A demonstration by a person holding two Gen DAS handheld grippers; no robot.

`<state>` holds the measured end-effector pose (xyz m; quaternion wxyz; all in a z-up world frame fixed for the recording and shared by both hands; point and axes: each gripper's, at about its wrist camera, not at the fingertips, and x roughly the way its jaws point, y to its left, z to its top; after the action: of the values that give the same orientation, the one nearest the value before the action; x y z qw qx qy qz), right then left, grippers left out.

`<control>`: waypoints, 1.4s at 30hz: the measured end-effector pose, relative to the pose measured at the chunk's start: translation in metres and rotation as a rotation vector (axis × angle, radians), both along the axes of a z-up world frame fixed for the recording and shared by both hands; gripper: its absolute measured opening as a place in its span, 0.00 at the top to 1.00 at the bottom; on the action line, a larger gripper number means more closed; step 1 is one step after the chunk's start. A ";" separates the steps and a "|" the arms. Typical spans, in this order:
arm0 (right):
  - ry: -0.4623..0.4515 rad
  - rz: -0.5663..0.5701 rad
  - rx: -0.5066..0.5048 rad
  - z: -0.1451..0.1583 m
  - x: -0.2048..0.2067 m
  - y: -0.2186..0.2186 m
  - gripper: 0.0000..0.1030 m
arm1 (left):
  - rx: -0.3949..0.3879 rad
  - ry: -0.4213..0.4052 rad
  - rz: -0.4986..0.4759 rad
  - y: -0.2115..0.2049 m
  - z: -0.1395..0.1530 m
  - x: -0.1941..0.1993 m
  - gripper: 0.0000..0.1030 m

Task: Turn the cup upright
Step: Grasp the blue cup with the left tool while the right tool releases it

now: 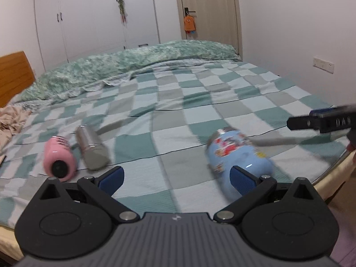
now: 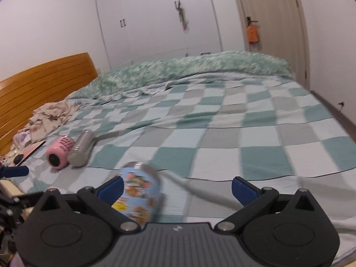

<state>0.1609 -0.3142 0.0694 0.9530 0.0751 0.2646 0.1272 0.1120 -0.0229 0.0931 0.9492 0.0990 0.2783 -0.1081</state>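
Lower centre of right view: our right gripper [image 2: 176, 188] gapes wide, empty, blue cup [image 2: 139, 191] lying beside left pad. Left gripper [image 1: 175, 179] also wide. Risk: cup rolls on soft bedspread [image 2: 244, 138].

Three cups are lying on their sides on the one checked teal-and-grey bedspread [image 1: 200, 102]: one light-blue cartoon-printed cup [image 1: 235, 153], one pink cup with a black end [image 1: 59, 161], and one silver metal cup [image 1: 92, 148]. Two black two-finger grippers are showing, left gripper [image 1: 175, 176] and right gripper [image 2: 176, 188].
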 end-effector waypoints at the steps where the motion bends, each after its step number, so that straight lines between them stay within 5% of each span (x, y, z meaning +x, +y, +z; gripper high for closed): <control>1: -0.003 -0.010 -0.002 -0.003 0.000 -0.010 0.00 | -0.004 0.012 -0.006 -0.007 0.000 0.004 0.00; 11: -0.042 -0.047 -0.055 -0.033 0.007 -0.057 0.00 | 0.024 0.201 0.031 -0.086 -0.018 0.062 0.00; 21: -0.054 -0.028 -0.023 -0.043 0.026 -0.067 0.00 | -0.018 0.472 0.169 -0.110 -0.046 0.135 0.00; 24: -0.050 -0.029 -0.008 -0.046 0.026 -0.067 0.00 | -0.012 0.532 0.212 -0.112 -0.060 0.148 0.14; 42: -0.128 -0.043 -0.046 -0.044 -0.018 -0.040 0.00 | -0.193 0.254 0.096 -0.070 -0.036 0.064 0.18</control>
<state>0.1426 -0.3546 0.0258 0.9719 0.0507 0.2043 0.1052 0.1758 -0.0930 0.0569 0.9155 -0.0205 0.3890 -0.1005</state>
